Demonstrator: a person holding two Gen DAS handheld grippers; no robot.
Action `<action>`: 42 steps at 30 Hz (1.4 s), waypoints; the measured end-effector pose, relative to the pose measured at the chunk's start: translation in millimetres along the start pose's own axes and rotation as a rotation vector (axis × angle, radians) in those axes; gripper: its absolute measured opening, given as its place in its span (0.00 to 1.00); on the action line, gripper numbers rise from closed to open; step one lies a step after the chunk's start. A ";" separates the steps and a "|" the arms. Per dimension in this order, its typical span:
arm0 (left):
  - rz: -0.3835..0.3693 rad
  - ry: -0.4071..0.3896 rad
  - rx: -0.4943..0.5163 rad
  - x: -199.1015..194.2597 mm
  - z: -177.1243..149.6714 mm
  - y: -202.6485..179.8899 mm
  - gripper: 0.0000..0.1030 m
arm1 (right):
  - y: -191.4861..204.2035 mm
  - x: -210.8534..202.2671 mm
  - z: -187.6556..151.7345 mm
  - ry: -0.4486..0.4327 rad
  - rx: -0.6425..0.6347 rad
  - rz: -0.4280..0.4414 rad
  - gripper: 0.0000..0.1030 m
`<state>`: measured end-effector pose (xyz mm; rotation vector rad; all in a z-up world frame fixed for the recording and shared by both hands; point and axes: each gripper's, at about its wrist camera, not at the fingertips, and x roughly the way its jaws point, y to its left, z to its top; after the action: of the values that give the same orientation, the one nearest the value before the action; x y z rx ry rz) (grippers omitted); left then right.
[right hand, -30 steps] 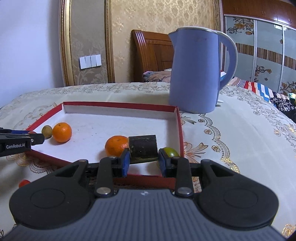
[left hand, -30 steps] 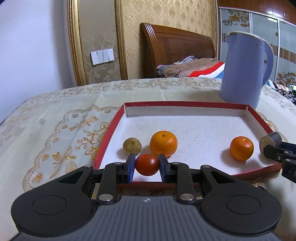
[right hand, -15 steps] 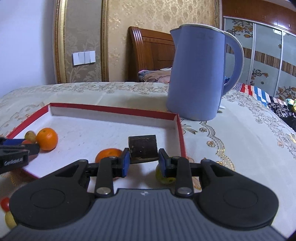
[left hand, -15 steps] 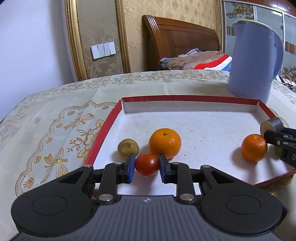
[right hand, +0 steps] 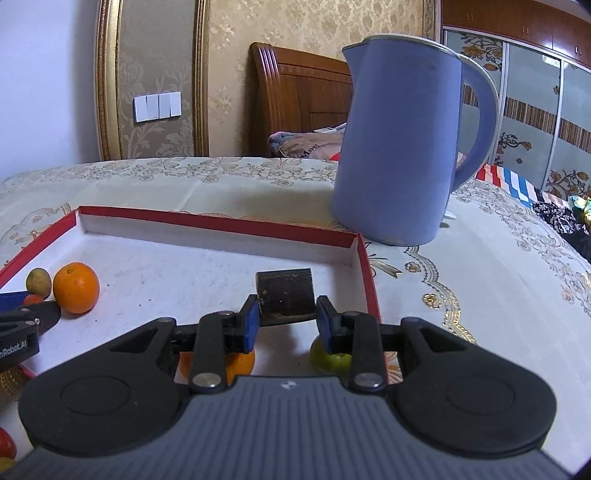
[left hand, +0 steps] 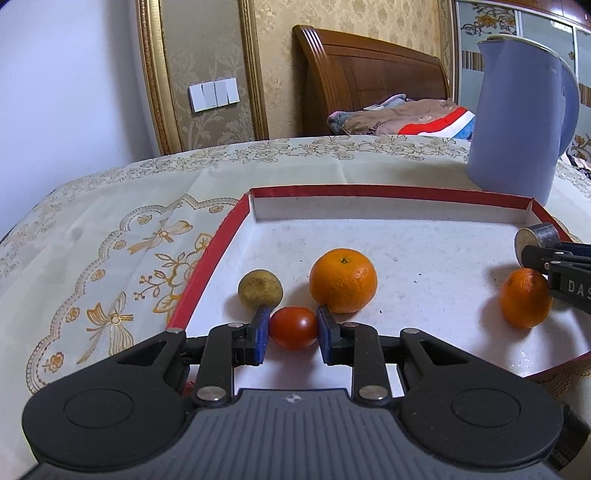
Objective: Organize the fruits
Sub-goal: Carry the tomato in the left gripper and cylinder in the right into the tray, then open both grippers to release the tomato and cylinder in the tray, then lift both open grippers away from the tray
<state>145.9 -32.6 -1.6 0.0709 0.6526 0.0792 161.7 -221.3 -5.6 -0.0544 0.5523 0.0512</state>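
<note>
A home bedroom: a carved wooden headboard [left hand: 369, 74] with folded bedding [left hand: 402, 118], gold damask wallpaper [right hand: 295, 22] and patterned sliding wardrobe doors [right hand: 532, 110].

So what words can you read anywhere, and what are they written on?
"DAS", cut off by the picture's edge, on the right tool seen from the left camera.
"nRobot.AI", its start cut off, on the left tool seen from the right camera.
"Mosi" or similar, too blurred to be sure, on the folded blanket on the bed.
Nothing readable on the blue kettle or the red tray.

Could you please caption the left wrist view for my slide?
Left gripper shut on a red tomato over the red-rimmed tray, beside an orange.
</note>
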 end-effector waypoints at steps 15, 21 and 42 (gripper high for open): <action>-0.010 -0.052 -0.013 -13.0 -3.5 5.1 0.63 | -8.2 -9.6 -1.6 -0.059 0.057 0.001 0.59; -0.022 -0.129 -0.034 -35.2 -8.7 14.8 0.63 | -14.7 -25.8 -6.9 -0.115 0.094 0.002 0.62; -0.093 -0.196 -0.088 -104.3 -68.4 54.7 0.74 | -42.9 -113.8 -82.5 -0.047 0.164 0.103 0.79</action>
<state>18.9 14.6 12.1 -0.0361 0.4555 0.0108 24.6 -273.3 -14.3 0.1346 0.5100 0.1069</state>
